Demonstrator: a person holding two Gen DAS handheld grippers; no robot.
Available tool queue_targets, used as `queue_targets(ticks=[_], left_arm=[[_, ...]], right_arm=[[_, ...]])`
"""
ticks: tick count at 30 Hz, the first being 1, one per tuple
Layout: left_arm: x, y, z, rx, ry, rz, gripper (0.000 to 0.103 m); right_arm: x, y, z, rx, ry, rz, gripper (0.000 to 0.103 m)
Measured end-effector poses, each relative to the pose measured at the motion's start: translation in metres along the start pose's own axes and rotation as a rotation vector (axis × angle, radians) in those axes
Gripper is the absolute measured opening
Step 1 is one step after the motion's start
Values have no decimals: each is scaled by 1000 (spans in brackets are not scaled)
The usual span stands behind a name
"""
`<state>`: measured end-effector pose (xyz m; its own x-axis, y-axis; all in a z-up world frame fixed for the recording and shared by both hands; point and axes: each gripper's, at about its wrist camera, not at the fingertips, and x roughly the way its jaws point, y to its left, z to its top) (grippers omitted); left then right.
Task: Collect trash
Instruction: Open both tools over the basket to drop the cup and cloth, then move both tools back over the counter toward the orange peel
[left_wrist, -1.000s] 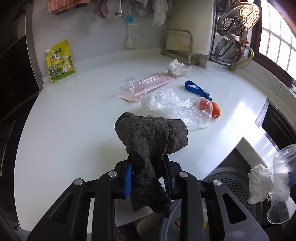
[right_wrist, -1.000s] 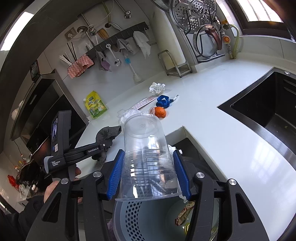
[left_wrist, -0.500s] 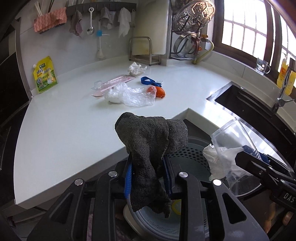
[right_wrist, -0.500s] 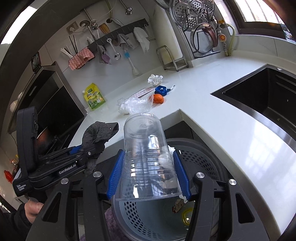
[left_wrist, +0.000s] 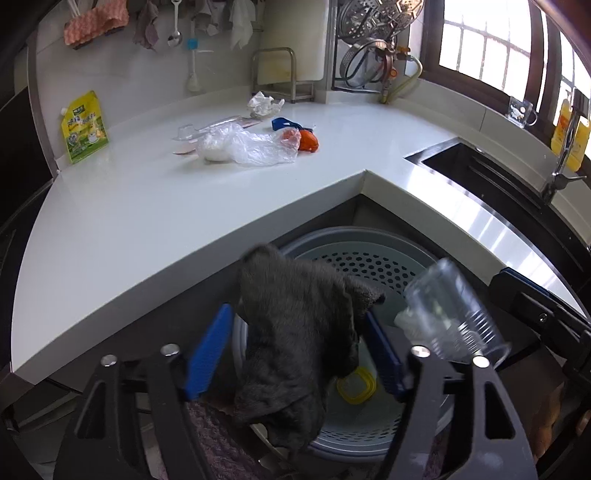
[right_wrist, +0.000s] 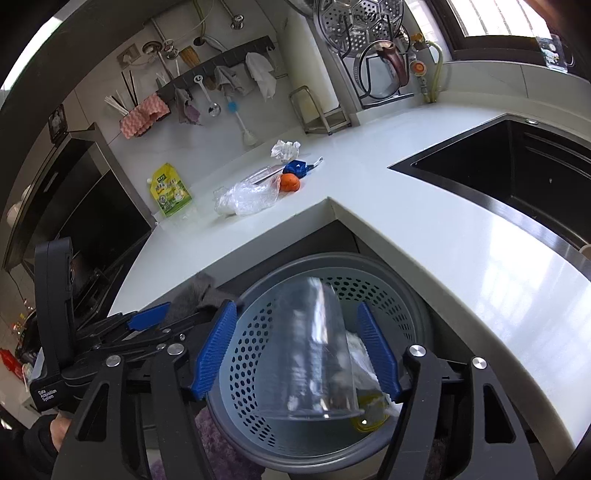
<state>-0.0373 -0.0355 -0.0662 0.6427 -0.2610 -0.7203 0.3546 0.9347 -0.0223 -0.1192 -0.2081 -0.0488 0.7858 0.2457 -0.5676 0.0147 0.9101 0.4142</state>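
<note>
Both grippers hang over a round grey perforated bin (left_wrist: 369, 258) (right_wrist: 413, 295) below the counter corner. My left gripper (left_wrist: 295, 347) is open; a dark grey cloth (left_wrist: 295, 332) is blurred between its spread fingers, loose and dropping. My right gripper (right_wrist: 295, 350) is open; a clear plastic cup (right_wrist: 314, 350) with a white tissue wad (right_wrist: 360, 350) falls between its fingers. The cup also shows in the left wrist view (left_wrist: 450, 317). On the counter lie a clear plastic bag (left_wrist: 251, 144), an orange piece (left_wrist: 308, 140), a blue strap (left_wrist: 282, 123), a crumpled tissue (left_wrist: 264, 105) and a clear blister pack (left_wrist: 207, 129).
A yellow lid (left_wrist: 356, 384) lies in the bin. A green-yellow pouch (left_wrist: 83, 127) leans on the back wall. A black sink (right_wrist: 517, 173) is at the right. A dish rack (left_wrist: 369, 48) and hanging utensils stand along the back. A purple mat (right_wrist: 218, 435) lies under the bin.
Both grippers opened over the bin. The cloth left the left fingers and the cup with tissue left the right fingers; both are dropping. Both grippers moved lower toward the bin.
</note>
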Motion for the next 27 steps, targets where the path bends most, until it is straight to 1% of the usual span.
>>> queue_targets(ticks=[2,4,14,17,22,27], left_arm=[[-6,3,2,-5,-24,7,80],[-7,4,3,-6,-27,15,80],[0,5,1,-23,2,13,81],[1,7,0,-33,2,22,85],[-1,11,0,-44,-3,32,85],[-4,14,0,-51,-16,43,89]], right_arm=[[-4,-3,2,13,-14,1,69],[-5,-5,3,16,-14,-2,69],[-4,-7,-2,12,0,-21,69],[-3,-5,-3,1,8,-27,69],[-3,-2,-6,-10,17,-29,69],[0,0,-8,-23,28,-30,69]])
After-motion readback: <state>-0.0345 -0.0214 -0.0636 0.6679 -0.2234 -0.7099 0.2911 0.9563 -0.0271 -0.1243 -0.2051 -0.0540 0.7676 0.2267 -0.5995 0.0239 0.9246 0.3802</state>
